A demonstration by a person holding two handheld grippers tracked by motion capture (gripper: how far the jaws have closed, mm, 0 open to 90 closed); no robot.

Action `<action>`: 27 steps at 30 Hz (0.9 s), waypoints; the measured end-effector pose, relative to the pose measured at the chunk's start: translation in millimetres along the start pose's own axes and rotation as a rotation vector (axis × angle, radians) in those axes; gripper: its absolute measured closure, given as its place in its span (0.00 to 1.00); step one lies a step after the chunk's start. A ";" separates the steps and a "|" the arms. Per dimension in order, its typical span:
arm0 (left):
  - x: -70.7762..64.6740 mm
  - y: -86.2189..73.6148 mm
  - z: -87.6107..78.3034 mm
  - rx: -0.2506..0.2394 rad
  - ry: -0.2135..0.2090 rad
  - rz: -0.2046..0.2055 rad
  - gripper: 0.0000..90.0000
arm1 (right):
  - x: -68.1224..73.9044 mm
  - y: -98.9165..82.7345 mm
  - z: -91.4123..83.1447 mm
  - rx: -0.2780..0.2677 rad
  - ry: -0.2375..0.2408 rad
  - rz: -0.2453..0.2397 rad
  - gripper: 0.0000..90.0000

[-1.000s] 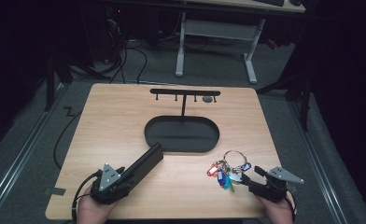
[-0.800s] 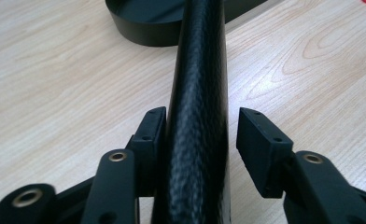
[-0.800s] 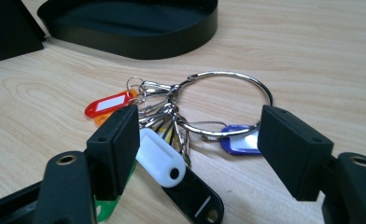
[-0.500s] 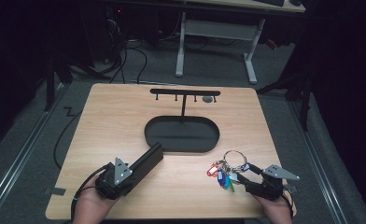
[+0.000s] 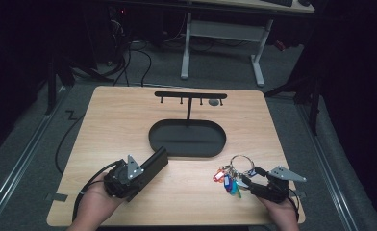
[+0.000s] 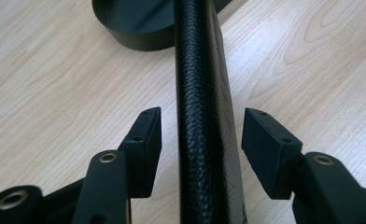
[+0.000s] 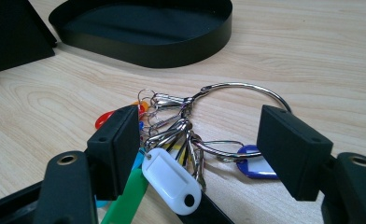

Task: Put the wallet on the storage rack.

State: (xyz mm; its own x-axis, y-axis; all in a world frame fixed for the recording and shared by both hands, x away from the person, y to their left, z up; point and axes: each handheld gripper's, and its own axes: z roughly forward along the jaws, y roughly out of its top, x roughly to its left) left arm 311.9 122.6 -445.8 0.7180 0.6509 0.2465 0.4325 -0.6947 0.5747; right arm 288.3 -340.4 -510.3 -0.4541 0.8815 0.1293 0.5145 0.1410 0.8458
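Observation:
A long black leather-grained case [image 5: 154, 163] lies slantwise on the wooden table, its far end at the rim of a black oval tray [image 5: 186, 155]. My left gripper [image 5: 143, 172] straddles the case's near end. In the left gripper view the case [image 6: 202, 93] runs up between the fingers [image 6: 146, 135] with a gap on each side; the jaws have just been opening. A bunch of keys with coloured tags on a big metal ring [image 5: 232, 175] lies at the front right. My right gripper [image 5: 247, 182] stands open around the bunch [image 7: 176, 140], its pads apart from the keys.
A black T-shaped hook rack [image 5: 190, 96] rises from the back of the tray. The tray's wall [image 7: 148, 46] is close ahead of the keys, with the case's corner [image 7: 8, 37] to the left of it. Dark floor, cables and a white desk frame [image 5: 225, 33] lie beyond the table.
My left gripper has slid forward and to the right along the case and risen a little. The case, the keys and my right gripper stay where they were.

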 end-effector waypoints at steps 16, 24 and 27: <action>6.2 21.4 -5.0 0.138 -0.063 -0.052 0.60 | 5.1 1.6 0.8 -0.005 0.014 0.000 0.35; 3.4 21.0 5.0 0.214 -0.084 -0.017 0.61 | 1.1 -2.4 4.0 0.017 0.014 0.032 0.35; 5.0 22.0 10.3 0.235 -0.081 -0.008 0.62 | 1.8 -2.3 2.4 0.008 0.014 0.038 0.35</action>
State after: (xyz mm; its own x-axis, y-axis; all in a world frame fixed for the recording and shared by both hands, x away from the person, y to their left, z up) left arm 330.6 107.4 -439.9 0.7512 0.6369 0.1734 0.5469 -0.7477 0.3767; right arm 288.0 -338.1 -513.2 -0.4446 0.8797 0.1688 0.5376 0.1113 0.8359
